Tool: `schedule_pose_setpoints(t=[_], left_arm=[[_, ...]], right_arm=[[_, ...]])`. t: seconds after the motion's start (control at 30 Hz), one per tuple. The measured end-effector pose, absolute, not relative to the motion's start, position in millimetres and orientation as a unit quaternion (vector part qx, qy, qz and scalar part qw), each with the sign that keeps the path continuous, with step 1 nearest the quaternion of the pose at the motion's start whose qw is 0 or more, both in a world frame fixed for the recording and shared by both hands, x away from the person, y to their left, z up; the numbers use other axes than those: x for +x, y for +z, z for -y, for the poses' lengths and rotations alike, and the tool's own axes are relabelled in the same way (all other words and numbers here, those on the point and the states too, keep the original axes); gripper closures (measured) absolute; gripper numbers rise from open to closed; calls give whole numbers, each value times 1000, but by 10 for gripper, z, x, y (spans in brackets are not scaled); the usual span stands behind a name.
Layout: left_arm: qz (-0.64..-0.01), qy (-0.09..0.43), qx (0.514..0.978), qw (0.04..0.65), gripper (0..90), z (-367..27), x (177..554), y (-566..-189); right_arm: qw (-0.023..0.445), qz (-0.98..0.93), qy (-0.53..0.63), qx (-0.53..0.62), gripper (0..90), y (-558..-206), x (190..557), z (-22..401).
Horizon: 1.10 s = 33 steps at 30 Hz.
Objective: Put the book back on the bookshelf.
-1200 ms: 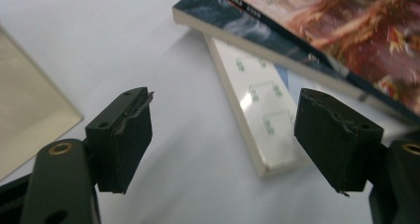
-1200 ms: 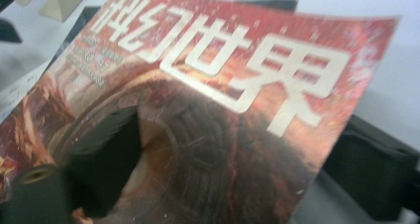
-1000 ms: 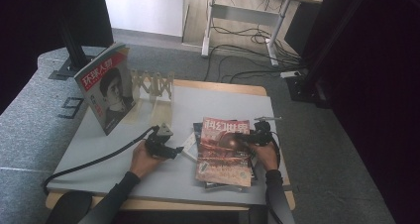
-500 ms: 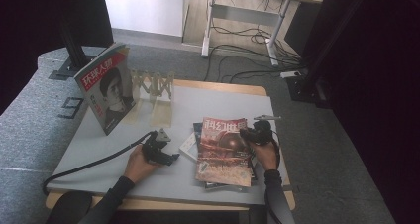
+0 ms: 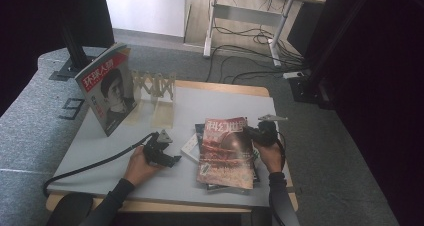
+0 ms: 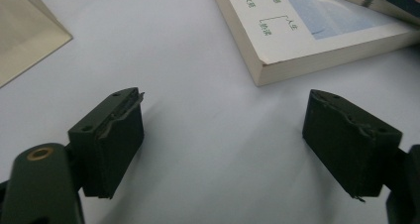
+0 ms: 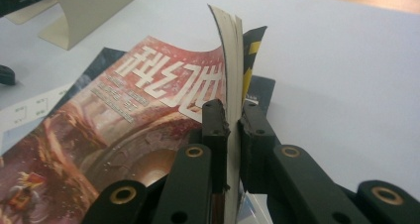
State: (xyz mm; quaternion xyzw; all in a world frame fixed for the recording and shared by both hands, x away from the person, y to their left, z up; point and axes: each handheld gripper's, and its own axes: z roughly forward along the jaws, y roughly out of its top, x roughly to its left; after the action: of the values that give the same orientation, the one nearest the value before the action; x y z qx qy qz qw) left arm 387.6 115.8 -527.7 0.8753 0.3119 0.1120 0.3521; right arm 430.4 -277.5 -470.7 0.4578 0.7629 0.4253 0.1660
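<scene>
A red magazine (image 5: 225, 151) lies on top of a small stack at the table's front right. My right gripper (image 5: 251, 133) is shut on its right edge; the jaws have just closed there, and the edge curls up between the pads (image 7: 233, 112). The red cover (image 7: 119, 135) slopes away to the left. My left gripper (image 5: 169, 149) rests on the grey table top left of the stack, open, its jaws having spread a little wider. Nothing lies between its pads (image 6: 223, 120). The corner of a white book (image 6: 307, 30) is just beyond them.
Another magazine (image 5: 107, 93) stands upright at the back left against a wooden folding rack (image 5: 156, 85). A beige bookend (image 5: 162, 113) stands in front of the rack. Dark books (image 5: 220, 186) sit under the red magazine, and the white book (image 5: 191, 145) pokes out left.
The right gripper has closed on the red magazine's right edge and raised it slightly, so the edge bends upward. The left hand has stayed put, with its jaws a little wider.
</scene>
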Motion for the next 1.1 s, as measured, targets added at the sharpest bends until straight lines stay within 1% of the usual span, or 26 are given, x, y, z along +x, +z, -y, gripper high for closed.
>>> schedule_pose_setpoints(t=[0.37, 0.5, 0.57, 0.6, 0.73, 0.87, 0.97, 1.03, 1.1], left_arm=[[-311, 110, 877, 351, 146, -1167, 3878, -5271], [-312, 108, 876, 351, 157, -1170, 3883, -5262], [-316, 100, 875, 352, 185, -1177, 3895, -5237], [-316, 93, 874, 358, 202, -1180, 3900, -5221], [-311, 87, 864, 387, 214, -1172, 3909, -5119], [-285, 91, 869, 393, 236, -1089, 3915, -4991], [-281, 84, 866, 406, 245, -1022, 3957, -4915], [-279, 65, 861, 421, 257, -986, 4002, -4879], [-272, 62, 860, 427, 272, -939, 4033, -4860]], right_arm=[[190, -761, 440, 438, 827, -4502, 4177, 2696], [197, -760, 445, 432, 828, -4428, 4135, 2676], [199, -760, 448, 427, 829, -4393, 4121, 2669], [200, -760, 449, 426, 829, -4377, 4115, 2664], [204, -760, 455, 417, 829, -4315, 4092, 2644], [205, -758, 465, 409, 829, -4245, 4077, 2615], [207, -756, 473, 403, 829, -4182, 4067, 2586], [210, -756, 476, 398, 829, -4141, 4064, 2568], [211, -756, 479, 394, 829, -4099, 4060, 2558]])
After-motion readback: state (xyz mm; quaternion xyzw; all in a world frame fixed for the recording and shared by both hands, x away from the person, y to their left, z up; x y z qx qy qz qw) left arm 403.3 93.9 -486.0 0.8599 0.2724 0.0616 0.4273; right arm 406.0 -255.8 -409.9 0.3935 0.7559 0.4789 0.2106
